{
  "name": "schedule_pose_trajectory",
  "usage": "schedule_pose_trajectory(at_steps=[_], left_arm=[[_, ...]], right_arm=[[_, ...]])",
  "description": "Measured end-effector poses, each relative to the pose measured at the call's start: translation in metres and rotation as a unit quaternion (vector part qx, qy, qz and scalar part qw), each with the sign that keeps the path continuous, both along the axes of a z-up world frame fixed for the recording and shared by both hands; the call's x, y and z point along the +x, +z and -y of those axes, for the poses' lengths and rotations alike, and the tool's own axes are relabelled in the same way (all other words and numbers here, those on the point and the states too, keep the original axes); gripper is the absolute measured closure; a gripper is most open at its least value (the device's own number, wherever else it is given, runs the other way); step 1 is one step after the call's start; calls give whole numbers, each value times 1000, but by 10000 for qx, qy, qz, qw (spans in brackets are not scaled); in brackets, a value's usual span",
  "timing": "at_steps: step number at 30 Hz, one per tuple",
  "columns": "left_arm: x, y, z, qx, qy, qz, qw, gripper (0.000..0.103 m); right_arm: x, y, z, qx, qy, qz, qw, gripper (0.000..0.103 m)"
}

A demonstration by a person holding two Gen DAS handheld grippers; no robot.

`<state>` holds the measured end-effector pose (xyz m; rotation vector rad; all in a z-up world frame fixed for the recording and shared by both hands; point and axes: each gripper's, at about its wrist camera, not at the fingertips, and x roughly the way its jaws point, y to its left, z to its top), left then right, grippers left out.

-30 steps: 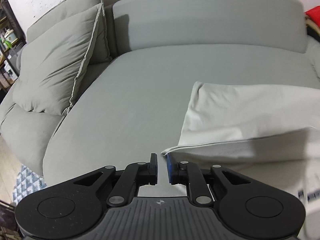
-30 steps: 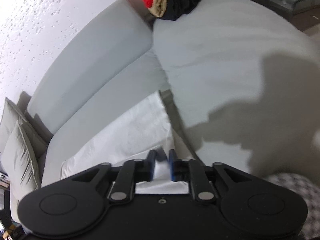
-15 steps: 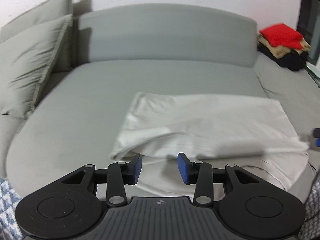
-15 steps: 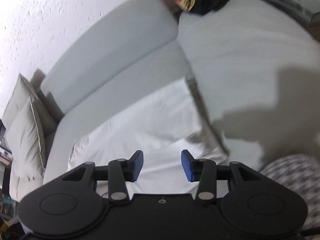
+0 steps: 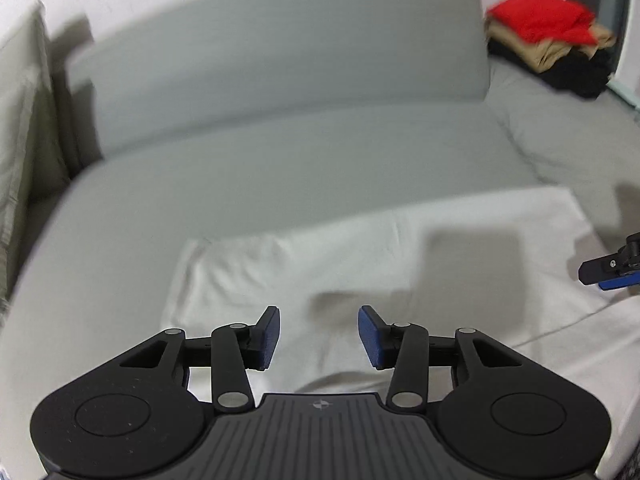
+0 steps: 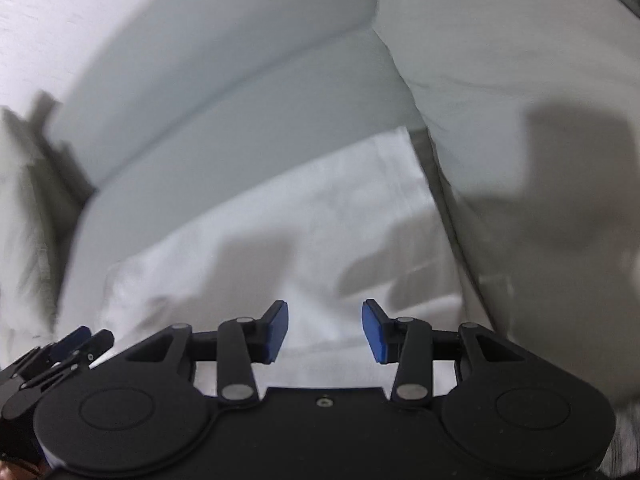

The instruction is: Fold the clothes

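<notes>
A white garment (image 5: 360, 248) lies folded flat on the grey sofa seat (image 5: 280, 160). My left gripper (image 5: 319, 336) hovers over the garment's near left part; its jaws are opening and nothing is between the blue pads. My right gripper (image 6: 325, 330) is open over the garment's (image 6: 280, 232) near right part, also holding nothing. In the left wrist view the right gripper's fingertips (image 5: 612, 274) show at the right edge. The right wrist view catches the left gripper's fingers (image 6: 68, 348) at its lower left.
A pile of folded clothes (image 5: 548, 40), red on tan on black, sits at the sofa's far right. Grey cushions (image 5: 20, 120) lean at the left end. The sofa backrest (image 5: 280, 52) runs behind the seat, before a white wall.
Both grippers were shut on the garment's near edge a second ago and have let it go. They opened and shifted sideways, and the garment now lies folded over itself.
</notes>
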<state>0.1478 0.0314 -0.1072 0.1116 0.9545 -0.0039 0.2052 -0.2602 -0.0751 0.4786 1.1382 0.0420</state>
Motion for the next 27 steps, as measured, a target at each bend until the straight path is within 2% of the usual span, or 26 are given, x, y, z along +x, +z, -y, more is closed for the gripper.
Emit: schedule_pose_trajectory(at_steps=[2, 4, 6, 7, 8, 11, 12, 13, 16, 19, 22, 23, 27], left_arm=[[10, -19, 2, -108, -102, -515, 9986, 63], [-3, -27, 3, -151, -306, -884, 9955, 66], [-38, -14, 4, -481, -879, -1121, 9886, 69], [-59, -7, 1, -742, -1075, -1185, 9843, 72], [-81, 1, -3, -1004, -1268, -1247, 9789, 70], [-141, 21, -19, -985, -1166, -760, 9854, 65], [-153, 24, -26, -941, -943, -644, 9890, 65], [-159, 27, -33, -973, -664, -501, 9918, 65], [-174, 32, -56, -1158, 179, -74, 9931, 64], [-173, 35, -80, -1382, 924, 311, 9856, 64], [-153, 33, -103, -1417, 1561, 457, 9765, 64], [-147, 32, -112, -1453, 1752, 400, 9729, 64], [-126, 20, -133, -1593, 2108, -12, 9645, 62]], right_arm=[[15, -12, -4, -198, 80, -333, 9992, 63], [12, -16, -6, -173, 194, -543, 9982, 63], [-6, -12, -6, 57, 476, -807, 9956, 63], [-19, -7, -5, 291, 704, -926, 9928, 63], [-35, -3, -3, 483, 878, -1034, 9896, 63], [-86, 17, 10, 511, 989, -816, 9904, 59], [-99, 23, 17, 565, 863, -629, 9927, 50], [-111, 28, 24, 619, 736, -442, 9944, 47], [-134, 41, 44, 737, 156, 269, 9968, 42], [-146, 46, 56, 729, -404, 853, 9929, 44], [-147, 44, 62, 712, -503, 1119, 9899, 57], [-147, 42, 63, 697, -493, 1165, 9895, 60], [-138, 30, 66, 650, -463, 1062, 9911, 60]])
